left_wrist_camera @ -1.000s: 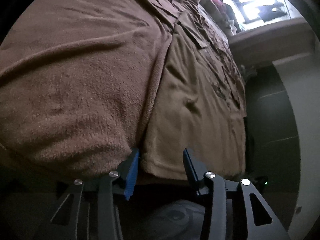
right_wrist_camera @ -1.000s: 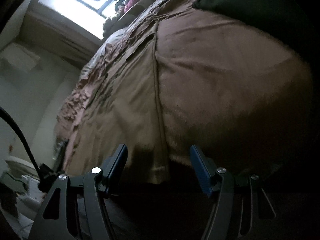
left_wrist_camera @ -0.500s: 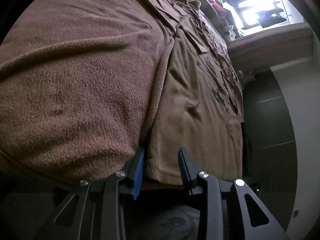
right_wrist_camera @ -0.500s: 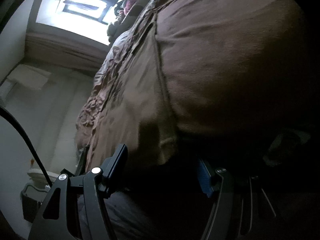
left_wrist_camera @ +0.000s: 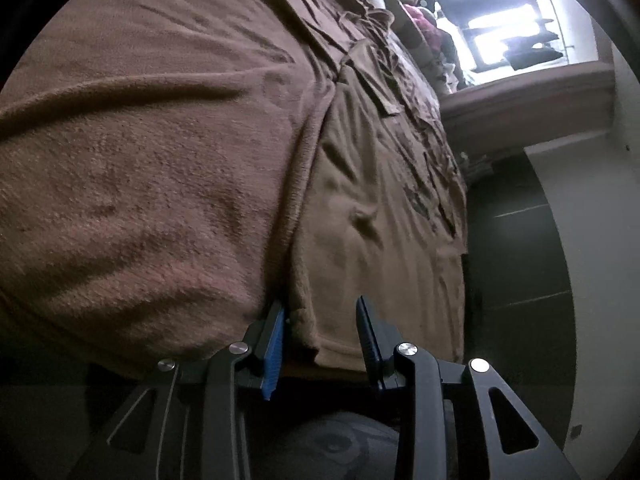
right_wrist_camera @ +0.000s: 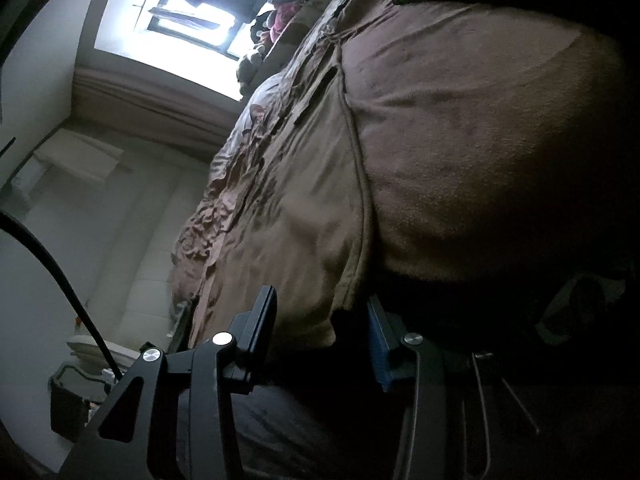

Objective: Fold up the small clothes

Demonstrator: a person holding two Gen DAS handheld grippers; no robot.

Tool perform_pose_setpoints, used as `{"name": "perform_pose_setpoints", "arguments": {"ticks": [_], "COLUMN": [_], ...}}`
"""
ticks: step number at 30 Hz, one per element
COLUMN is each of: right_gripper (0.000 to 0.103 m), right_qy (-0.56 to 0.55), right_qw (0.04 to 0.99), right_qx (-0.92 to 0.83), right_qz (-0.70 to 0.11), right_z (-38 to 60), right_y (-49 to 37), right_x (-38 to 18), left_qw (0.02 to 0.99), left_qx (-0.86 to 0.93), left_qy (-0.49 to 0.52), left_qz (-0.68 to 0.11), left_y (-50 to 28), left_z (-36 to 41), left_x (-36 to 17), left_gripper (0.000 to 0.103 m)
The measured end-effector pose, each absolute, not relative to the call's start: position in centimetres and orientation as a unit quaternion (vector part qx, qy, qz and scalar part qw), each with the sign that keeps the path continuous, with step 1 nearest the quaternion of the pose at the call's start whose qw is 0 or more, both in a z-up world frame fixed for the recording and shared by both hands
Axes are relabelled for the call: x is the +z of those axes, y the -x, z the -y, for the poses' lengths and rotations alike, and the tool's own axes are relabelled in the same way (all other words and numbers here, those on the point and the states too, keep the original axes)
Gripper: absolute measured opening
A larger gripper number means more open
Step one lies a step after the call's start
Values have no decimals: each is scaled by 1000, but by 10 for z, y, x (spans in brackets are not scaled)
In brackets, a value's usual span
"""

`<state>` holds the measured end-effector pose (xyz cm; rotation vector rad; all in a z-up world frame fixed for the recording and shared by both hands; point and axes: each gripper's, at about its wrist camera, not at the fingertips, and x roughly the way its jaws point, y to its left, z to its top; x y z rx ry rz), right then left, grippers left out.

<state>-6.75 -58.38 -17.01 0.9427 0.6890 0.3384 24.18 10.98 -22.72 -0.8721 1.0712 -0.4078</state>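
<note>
A tan fleece garment (left_wrist_camera: 380, 220) lies flat on a darker brown blanket (left_wrist_camera: 160, 160) that covers a bed. My left gripper (left_wrist_camera: 322, 330) is at the garment's near hem, beside the seam with the blanket. The hem's corner sits between its fingers, and a gap shows at the right pad, so it is open. In the right wrist view the same garment (right_wrist_camera: 288, 220) hangs over the bed's near edge beside the blanket (right_wrist_camera: 480, 140). My right gripper (right_wrist_camera: 324, 324) straddles that drooping corner. Its jaws are closing, with space still beside the cloth.
A bright window (right_wrist_camera: 192, 12) and a heap of clothes and soft toys (left_wrist_camera: 424, 28) lie beyond the far end of the bed. Dark floor (left_wrist_camera: 520, 260) and a white wall flank the bed. A black cable (right_wrist_camera: 52, 268) crosses the right wrist view above a small bin (right_wrist_camera: 68, 404).
My left jaws have narrowed a little around the hem. My right gripper has sunk toward the bed's edge, and its jaws have narrowed around the garment's corner.
</note>
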Motion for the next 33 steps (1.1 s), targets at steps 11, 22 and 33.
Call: {"name": "perform_pose_setpoints", "arguments": {"ticks": [11, 22, 33], "right_gripper": [39, 5, 3], "right_qy": [-410, -411, -420], "right_qw": [837, 838, 848], "right_qx": [117, 61, 33], "right_qz": [-342, -354, -323], "right_z": [565, 552, 544], "right_y": [46, 39, 52], "right_x": [-156, -134, -100], "left_qw": [760, 761, 766], "left_qx": [-157, -134, -158], "left_qy": [394, 397, 425], "left_qz": [-492, -495, -456], "left_y": [-250, -251, -242], "left_z": [-108, -112, -122], "left_x": [-232, -240, -220], "left_gripper": [35, 6, 5]}}
